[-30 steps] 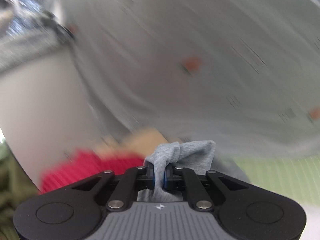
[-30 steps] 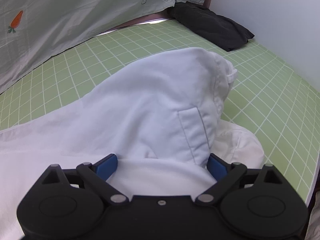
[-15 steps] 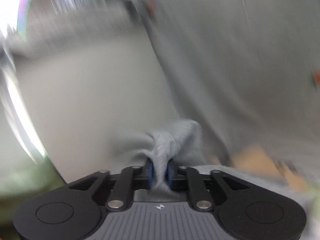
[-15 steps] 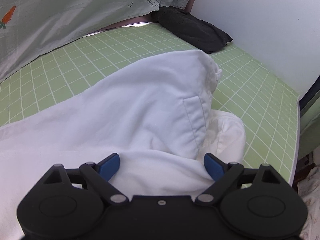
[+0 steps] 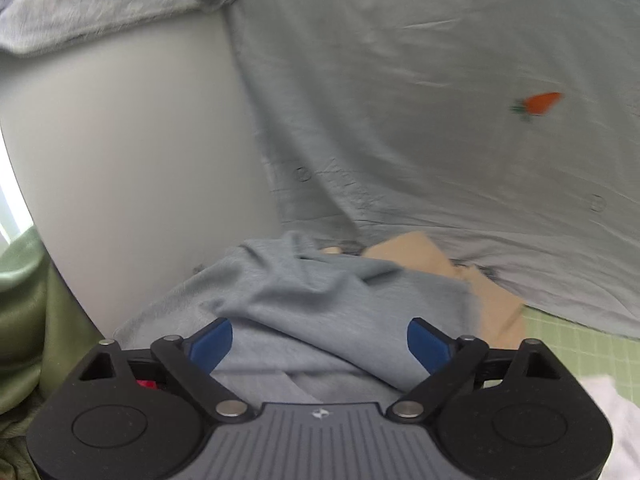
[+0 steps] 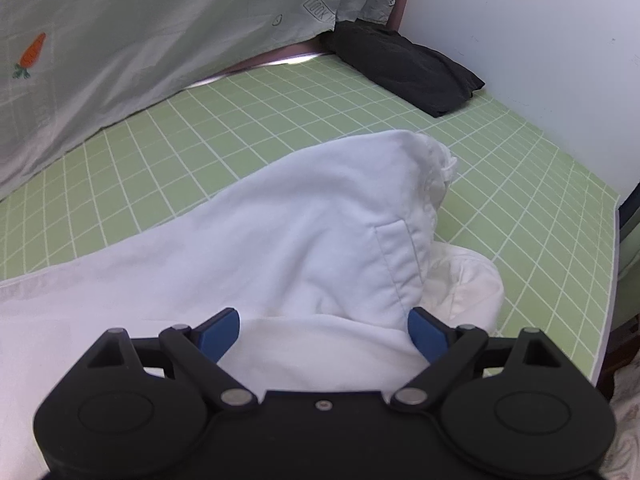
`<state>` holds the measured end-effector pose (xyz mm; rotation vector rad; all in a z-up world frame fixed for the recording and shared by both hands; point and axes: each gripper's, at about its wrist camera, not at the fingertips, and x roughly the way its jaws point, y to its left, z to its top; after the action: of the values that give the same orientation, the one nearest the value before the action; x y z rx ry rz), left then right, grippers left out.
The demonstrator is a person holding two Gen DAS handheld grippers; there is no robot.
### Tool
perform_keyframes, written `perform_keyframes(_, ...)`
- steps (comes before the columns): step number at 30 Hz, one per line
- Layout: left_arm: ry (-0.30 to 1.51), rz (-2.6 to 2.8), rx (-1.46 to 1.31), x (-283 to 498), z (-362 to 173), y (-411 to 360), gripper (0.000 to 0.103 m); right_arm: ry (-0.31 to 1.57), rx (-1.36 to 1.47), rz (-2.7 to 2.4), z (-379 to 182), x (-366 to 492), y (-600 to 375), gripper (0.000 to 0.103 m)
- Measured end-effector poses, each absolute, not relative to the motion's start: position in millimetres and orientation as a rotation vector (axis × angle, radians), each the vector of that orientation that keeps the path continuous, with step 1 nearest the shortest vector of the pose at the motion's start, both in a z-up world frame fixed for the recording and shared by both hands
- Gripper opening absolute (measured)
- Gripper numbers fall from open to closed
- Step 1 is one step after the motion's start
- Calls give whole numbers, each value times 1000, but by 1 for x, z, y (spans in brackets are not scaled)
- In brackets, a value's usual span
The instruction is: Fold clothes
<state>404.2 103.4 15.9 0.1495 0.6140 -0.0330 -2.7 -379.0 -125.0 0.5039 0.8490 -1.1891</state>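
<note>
My left gripper [image 5: 320,338] and right gripper [image 6: 324,330] hover, fingers apart, over a rumpled grey garment [image 5: 320,292] and a white garment [image 6: 304,240].

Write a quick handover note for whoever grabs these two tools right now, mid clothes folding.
Left tool: open, holding nothing, over the grey garment, which lies bunched on a tan garment near the carrot-print sheet.
Right tool: open, over the white garment, crumpled on the green grid mat.
Done: a black garment lies folded by the wall.
Left: white garment unfolded.
</note>
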Motion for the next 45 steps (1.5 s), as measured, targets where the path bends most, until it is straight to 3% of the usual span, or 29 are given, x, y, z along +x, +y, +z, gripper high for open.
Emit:
perform_keyframes(15,786,-312,219,224,-26,-25,98,708,499,-1025,-89,-80,-392,93)
perform_keyframes(21,829,-308,209,198,-42,-57,98,661,570,-972,-87,-91,-433,93)
perform_keyframes(28,875,-225,98,223,-51,-76,98,667,634,-869,-98,-66,-468,96)
perform_keyframes(37,860,-134,144,319,-66,-115,98,777,708,-932,-138,-28,-504,97)
perform_keyframes(45,915,-115,69,348,-90,-105,98,868,670,-991,-159,-14,-510,103)
